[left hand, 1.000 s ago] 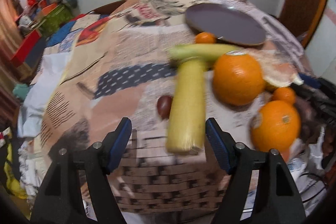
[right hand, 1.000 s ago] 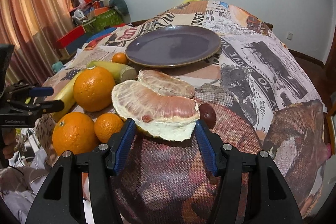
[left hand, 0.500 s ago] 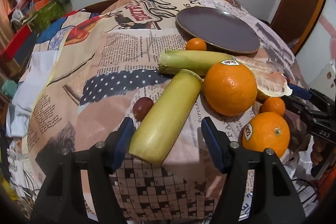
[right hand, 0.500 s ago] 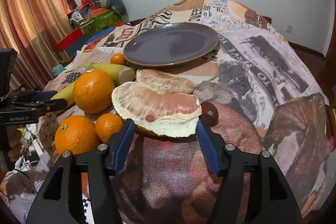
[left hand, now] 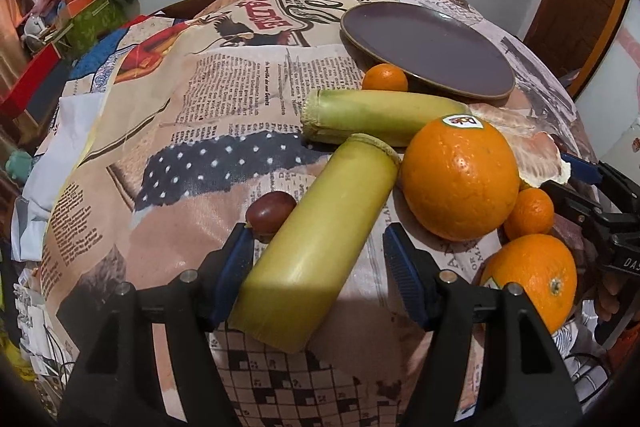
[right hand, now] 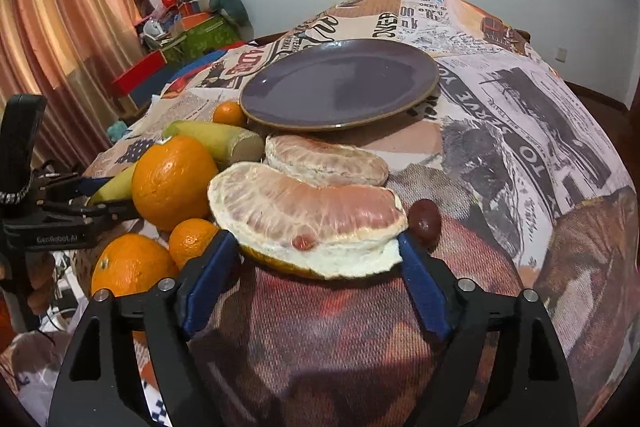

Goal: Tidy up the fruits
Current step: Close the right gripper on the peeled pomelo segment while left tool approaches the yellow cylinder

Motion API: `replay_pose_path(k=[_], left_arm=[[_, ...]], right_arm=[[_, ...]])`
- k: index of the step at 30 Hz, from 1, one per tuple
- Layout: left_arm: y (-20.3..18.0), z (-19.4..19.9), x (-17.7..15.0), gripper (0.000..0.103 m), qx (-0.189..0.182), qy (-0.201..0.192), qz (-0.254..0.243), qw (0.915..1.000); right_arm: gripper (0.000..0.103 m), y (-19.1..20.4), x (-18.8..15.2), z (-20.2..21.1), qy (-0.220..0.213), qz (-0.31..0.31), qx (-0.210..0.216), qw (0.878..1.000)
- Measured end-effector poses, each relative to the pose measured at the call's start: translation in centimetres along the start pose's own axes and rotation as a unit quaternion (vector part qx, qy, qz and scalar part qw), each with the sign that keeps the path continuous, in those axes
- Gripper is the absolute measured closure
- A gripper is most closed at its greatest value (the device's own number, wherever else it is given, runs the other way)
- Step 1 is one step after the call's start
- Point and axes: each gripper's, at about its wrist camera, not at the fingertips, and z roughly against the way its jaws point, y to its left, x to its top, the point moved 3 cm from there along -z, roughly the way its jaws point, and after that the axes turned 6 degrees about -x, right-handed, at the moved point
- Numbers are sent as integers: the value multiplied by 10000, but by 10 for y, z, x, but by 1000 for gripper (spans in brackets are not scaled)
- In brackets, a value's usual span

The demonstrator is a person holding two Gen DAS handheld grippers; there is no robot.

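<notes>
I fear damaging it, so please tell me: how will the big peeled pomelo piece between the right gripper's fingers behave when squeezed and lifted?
The pomelo piece looks soft, its flesh bare, so it would probably bruise or tear. Its loose white pith suggests an uneven, slippery hold. The open right gripper should probably close gently.

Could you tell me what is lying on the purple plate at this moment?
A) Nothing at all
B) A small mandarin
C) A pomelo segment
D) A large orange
A: in the right wrist view the purple plate shows only its bare surface; the small mandarin sits on the cloth beside its rim, and the pomelo segments and large orange lie nearer the grippers.
</notes>
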Motion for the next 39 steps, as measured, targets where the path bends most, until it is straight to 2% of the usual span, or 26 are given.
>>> replay_pose_path(k=[4, 6, 9, 12, 16, 22, 25, 26, 30, 33, 39], left_arm=[[1, 3, 0, 36, -38, 7, 25, 10000], [1, 5, -2, 37, -86, 12, 43, 10000], [-1, 8, -5, 38, -168, 48, 53, 9998], [-4, 13, -9, 38, -281, 91, 53, 9995], [-16, 19, -16, 38, -504, 135, -50, 9986], [-35, 22, -24, 38, -443, 149, -384, 9982], [-31, 21, -23, 38, -500, 188, -251, 9983], [-27, 19, -22, 38, -560, 220, -130, 9981], [-18, 17, -18, 38, -544, 209, 42, 9983], [-11, 17, -12, 38, -510, 184, 115, 9985], [-9, 8, -6, 38, -452, 236, 83, 9987]], right_arm=[[27, -2, 3, 2, -73, -53, -41, 10000], [42, -5, 3, 7, -137, -132, -53, 9998], [58, -17, 6, 16, -152, -370, -17, 9992], [64, -19, 4, 23, -78, -400, 50, 9992], [64, -7, -4, 35, -93, -153, 49, 9998], [64, 11, -16, 44, -35, 81, 168, 9998], [64, 8, -16, 45, -10, 142, 117, 9998], [60, 7, -14, 47, -72, 140, 85, 9998], [33, 7, 1, 50, -257, 383, -75, 9989], [33, 11, 9, 39, -203, 774, -101, 9967], [31, 17, 11, 7, 377, 1243, 176, 9914]])
